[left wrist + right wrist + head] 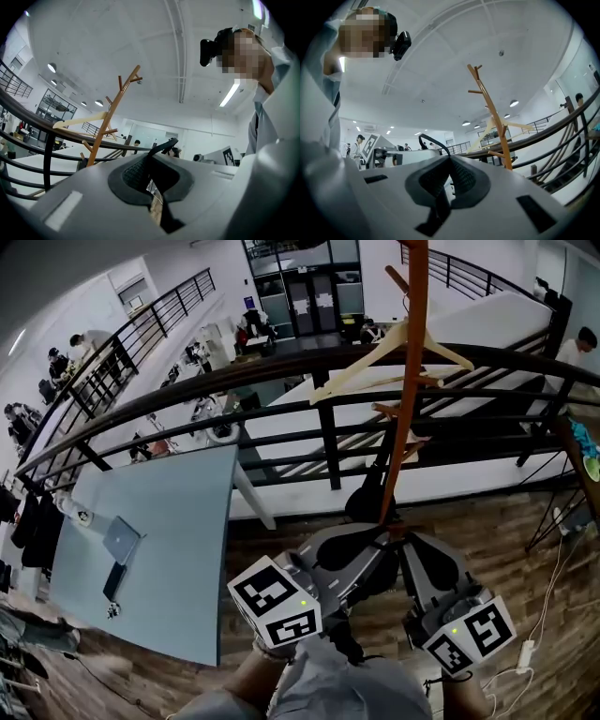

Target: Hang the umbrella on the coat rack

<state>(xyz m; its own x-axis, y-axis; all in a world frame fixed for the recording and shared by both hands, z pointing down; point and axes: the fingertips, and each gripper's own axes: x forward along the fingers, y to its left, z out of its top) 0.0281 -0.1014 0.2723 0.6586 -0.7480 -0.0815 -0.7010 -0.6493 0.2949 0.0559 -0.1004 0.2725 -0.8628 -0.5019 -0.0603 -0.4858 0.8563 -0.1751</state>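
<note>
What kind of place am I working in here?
Probably a mezzanine in a big open office or lab. A railing runs along the edge and overlooks a lower floor where people are working. Up here stand a table and a coat rack.

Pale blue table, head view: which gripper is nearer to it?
Left. The left gripper is on the table's side, beside its long edge; the right gripper lies beyond the left one, farther from the table.
</note>
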